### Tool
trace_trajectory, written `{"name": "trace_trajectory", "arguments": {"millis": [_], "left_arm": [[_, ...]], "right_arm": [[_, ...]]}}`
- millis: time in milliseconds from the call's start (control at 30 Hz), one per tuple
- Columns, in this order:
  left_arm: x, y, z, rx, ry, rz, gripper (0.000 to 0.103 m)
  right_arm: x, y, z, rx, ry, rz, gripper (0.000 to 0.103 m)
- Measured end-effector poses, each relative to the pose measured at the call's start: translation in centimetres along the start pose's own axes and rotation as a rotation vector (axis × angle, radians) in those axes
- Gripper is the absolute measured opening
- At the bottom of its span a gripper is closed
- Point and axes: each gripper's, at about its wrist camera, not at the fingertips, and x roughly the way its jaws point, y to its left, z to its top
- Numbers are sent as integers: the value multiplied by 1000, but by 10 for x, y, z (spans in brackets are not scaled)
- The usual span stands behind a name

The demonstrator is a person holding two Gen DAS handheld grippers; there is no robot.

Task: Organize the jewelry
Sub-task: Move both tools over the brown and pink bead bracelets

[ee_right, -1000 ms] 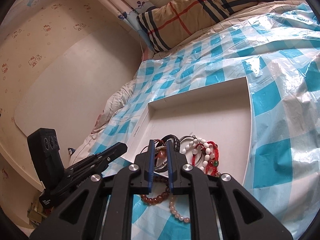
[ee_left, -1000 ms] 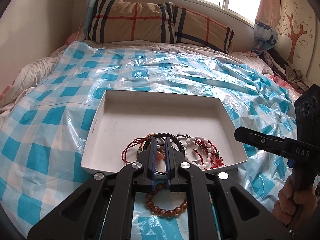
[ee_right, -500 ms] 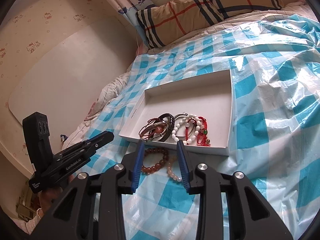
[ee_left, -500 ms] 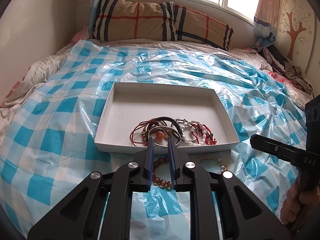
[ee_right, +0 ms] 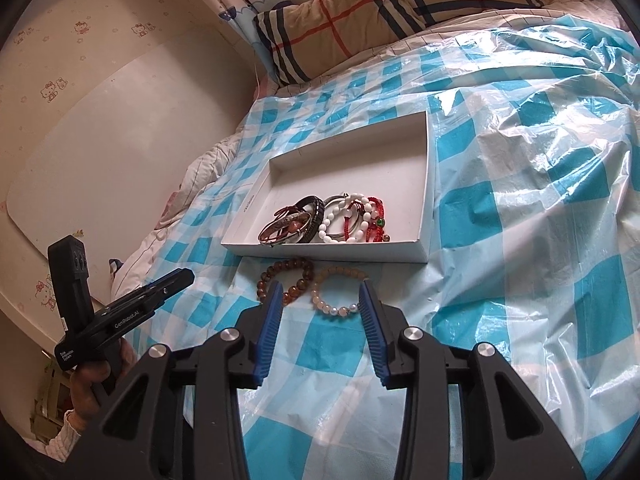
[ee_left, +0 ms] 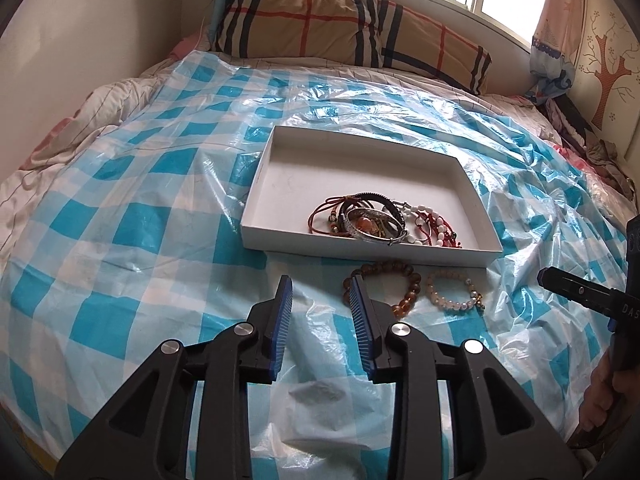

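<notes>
Left wrist view: left gripper (ee_left: pixel 321 289) sits at lower centre, jaws partly spread and opening, nothing pinched; only checked plastic sheet (ee_left: pixel 132 216) is seen between the blue pads. Right-hand fingertip (ee_left: pixel 354 286) overlaps the edge of the brown bead bracelet (ee_left: pixel 382 286) in frame, contact cannot be told. White tray (ee_left: pixel 280 236) is placed mid-frame on the sheet, probably as the collection spot; a tangle of bracelets (ee_left: pixel 372 220) is bunched at its near wall, far half left bare. Brown bracelet and pale bead bracelet (ee_left: pixel 454 294) lie just outside the tray's near wall, side by side, likely next to be sorted. Right gripper (ee_left: pixel 560 282) enters from the right edge, held by a hand (ee_left: pixel 608 396), well clear of the beads. Right wrist view: right gripper (ee_right: pixel 318 292) at lower centre, jaws spread and opening, empty; the pale bead bracelet (ee_right: pixel 340 292) is framed between the pads from this angle, so alignment for a pick is judged likely. Brown bracelet (ee_right: pixel 286 280) lies just left of it, partly behind the left pad. Tray (ee_right: pixel 428 200) holds dark bangles and cords left, white and red beads right. Left gripper (ee_right: pixel 176 280) is seen at lower left, off the jewelry. Beads look glossy and round; strands loose, closed loops, lying flat.
</notes>
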Motion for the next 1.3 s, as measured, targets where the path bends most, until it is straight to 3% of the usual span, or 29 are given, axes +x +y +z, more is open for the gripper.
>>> {"name": "trace_trajectory", "arguments": {"millis": [167, 367, 633, 800, 867, 1033, 1100, 1300], "left_arm": [[10, 5, -3, 5, 29, -6, 29], [39, -22, 7, 97, 57, -30, 29], [91, -44, 15, 185, 153, -34, 29], [109, -53, 7, 240, 210, -34, 29], [107, -56, 2, 268, 224, -41, 29], [89, -60, -12, 325, 252, -64, 13], [76, -59, -18, 341, 260, -76, 12], [23, -46, -41, 378, 321, -171, 11]], "right_arm": [[9, -4, -1, -1, 21, -10, 40], [39, -2, 5, -33, 77, -37, 40], [83, -1, 15, -120, 164, -154, 40], [104, 6, 13, -225, 236, -232, 48], [107, 11, 7, -271, 263, -247, 48], [95, 21, -16, -339, 319, -247, 41], [82, 23, -27, -330, 337, -223, 34], [40, 32, -49, -331, 393, -168, 31]]}}
